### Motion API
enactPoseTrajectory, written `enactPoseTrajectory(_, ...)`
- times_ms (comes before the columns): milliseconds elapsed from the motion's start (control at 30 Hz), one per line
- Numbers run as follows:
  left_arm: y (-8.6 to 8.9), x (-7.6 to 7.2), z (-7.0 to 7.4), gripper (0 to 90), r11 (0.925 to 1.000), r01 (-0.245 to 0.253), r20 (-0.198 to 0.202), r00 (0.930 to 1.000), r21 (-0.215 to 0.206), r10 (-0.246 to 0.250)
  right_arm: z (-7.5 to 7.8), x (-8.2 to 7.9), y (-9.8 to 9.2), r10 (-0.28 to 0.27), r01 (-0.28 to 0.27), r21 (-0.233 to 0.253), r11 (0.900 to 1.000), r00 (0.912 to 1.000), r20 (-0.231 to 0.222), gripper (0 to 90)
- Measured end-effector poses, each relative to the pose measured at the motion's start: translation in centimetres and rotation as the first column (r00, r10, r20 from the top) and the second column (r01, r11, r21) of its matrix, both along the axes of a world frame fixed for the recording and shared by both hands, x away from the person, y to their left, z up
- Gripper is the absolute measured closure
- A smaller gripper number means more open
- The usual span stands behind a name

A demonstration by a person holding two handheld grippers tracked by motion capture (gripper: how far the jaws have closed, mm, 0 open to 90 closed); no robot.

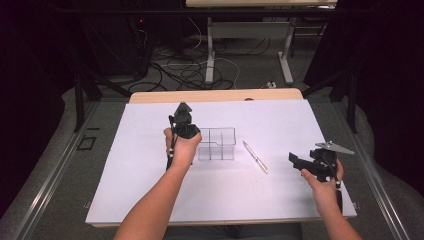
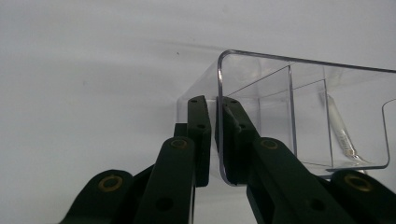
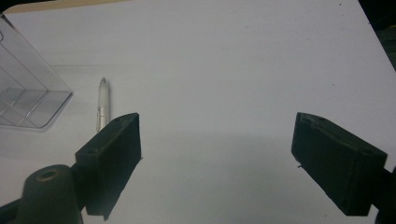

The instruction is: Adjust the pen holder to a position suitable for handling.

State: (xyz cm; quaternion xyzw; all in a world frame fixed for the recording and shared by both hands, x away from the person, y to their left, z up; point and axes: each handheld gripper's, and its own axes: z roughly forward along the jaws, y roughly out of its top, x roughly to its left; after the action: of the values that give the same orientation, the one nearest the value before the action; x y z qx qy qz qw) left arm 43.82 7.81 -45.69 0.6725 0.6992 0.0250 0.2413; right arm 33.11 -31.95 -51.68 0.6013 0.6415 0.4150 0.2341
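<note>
L gripper (image 2: 215, 135) pinching clear organizer (image 2: 303, 116) wall, R gripper (image 3: 217, 163) (wide apart) near pen (image 3: 102, 105)

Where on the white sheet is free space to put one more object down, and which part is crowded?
The white sheet is bare along its near edge between the two forearms, across the far strip behind the clear organizer, and on its left side. The middle is crowded: the left gripper clamps the organizer's wall, the pen lies just right of it, and the open right gripper hovers near the right edge.

Left hand-held gripper (image 2: 212, 140) jaws clamped together; right hand-held gripper (image 3: 217, 163) jaws spread wide.
</note>
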Motion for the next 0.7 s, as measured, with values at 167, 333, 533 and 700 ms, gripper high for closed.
enactPoseTrajectory(167, -0.02, -0.37, -0.22, 82.6, 0.9998, 0.004, 0.009, 1.0000, -0.019, -0.004, -0.09, 0.05, -0.05, -0.005, 0.005, -0.007, 1.000, 1.0000, 0.005, 15.4)
enactPoseTrajectory(333, -0.26, -0.63, -0.43, 82.5, 0.9996, 0.018, 0.028, 0.9995, -0.024, -0.017, -0.09, 0.04, 0.18, -0.003, 0.003, 0.006, 1.000, 1.0000, -0.008, 15.4)
enactPoseTrajectory(533, -0.40, -0.66, -0.52, 82.3, 0.9993, 0.028, 0.040, 0.9988, -0.026, -0.027, -0.17, 0.13, 0.26, 0.005, -0.005, -0.006, 1.000, 1.0000, -0.005, 15.4)
enactPoseTrajectory(700, -0.10, -0.58, -0.72, 81.1, 0.9977, 0.037, 0.037, 0.9987, -0.057, -0.034, -0.23, 0.15, 0.31, 0.011, -0.011, -0.011, 1.000, 0.9999, -0.005, 15.4)
